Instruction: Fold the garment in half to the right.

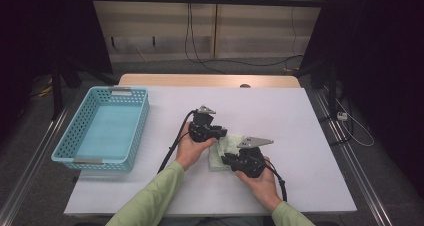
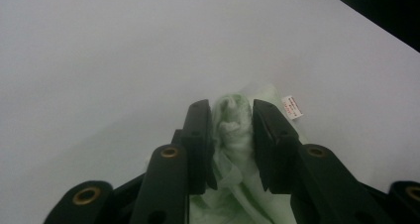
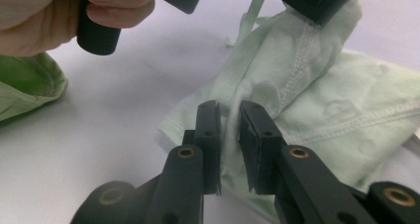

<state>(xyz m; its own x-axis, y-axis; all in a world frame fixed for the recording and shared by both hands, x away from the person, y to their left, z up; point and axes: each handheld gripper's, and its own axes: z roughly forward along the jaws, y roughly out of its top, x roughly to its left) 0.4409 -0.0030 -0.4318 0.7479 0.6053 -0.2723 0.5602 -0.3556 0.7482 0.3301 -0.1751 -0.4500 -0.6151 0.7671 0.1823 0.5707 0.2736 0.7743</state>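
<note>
Near the counter's [image 1: 300, 136] middle, the right claw [image 3: 229, 116] pinches a fold of the pale green cloth [image 3: 317, 100], and just beyond it the left claw [image 2: 233, 116] clamps a bunched corner; light, soft and limp, it seems best gripped by hems with 2 claws.

wall [image 1: 250, 31]: pale panels | floor [image 1: 30, 136]: grey | table [image 1: 300, 116]: white | sides: dark
</note>
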